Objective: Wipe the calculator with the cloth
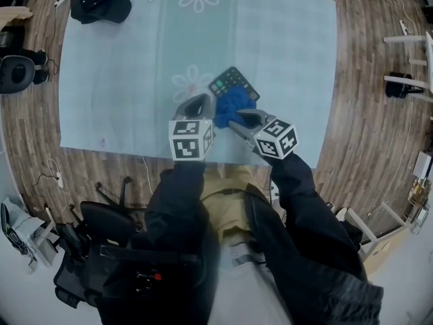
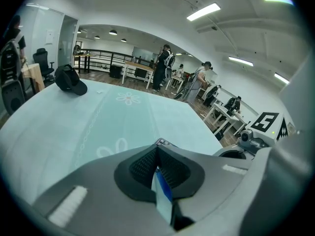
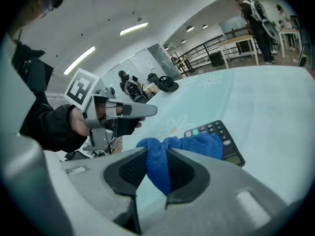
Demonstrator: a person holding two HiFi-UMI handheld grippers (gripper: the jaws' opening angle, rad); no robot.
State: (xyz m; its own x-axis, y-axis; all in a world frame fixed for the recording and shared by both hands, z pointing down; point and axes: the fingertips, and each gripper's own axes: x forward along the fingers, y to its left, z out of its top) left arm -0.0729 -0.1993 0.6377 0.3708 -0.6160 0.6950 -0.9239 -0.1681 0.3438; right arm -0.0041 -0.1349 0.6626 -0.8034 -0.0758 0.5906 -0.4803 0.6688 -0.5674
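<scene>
A dark calculator (image 1: 232,81) lies flat on the pale teal tablecloth (image 1: 122,80), near its front edge. A blue cloth (image 1: 233,105) is bunched over the calculator's near end, and my right gripper (image 1: 238,120) is shut on it. In the right gripper view the cloth (image 3: 197,144) runs from between the jaws of the right gripper (image 3: 157,166) onto the calculator (image 3: 210,128), covering part of its keys. My left gripper (image 1: 201,100) hovers just left of the cloth with its jaws together and empty. In the left gripper view, past the left gripper (image 2: 158,168), only a corner of the calculator (image 2: 161,142) shows.
A black cap (image 1: 100,5) lies at the table's far left corner. Wood floor surrounds the table, with a black office chair (image 1: 101,222) near left, black gear (image 1: 17,73) at far left and white furniture legs (image 1: 406,59) at right. People stand far back (image 2: 162,73).
</scene>
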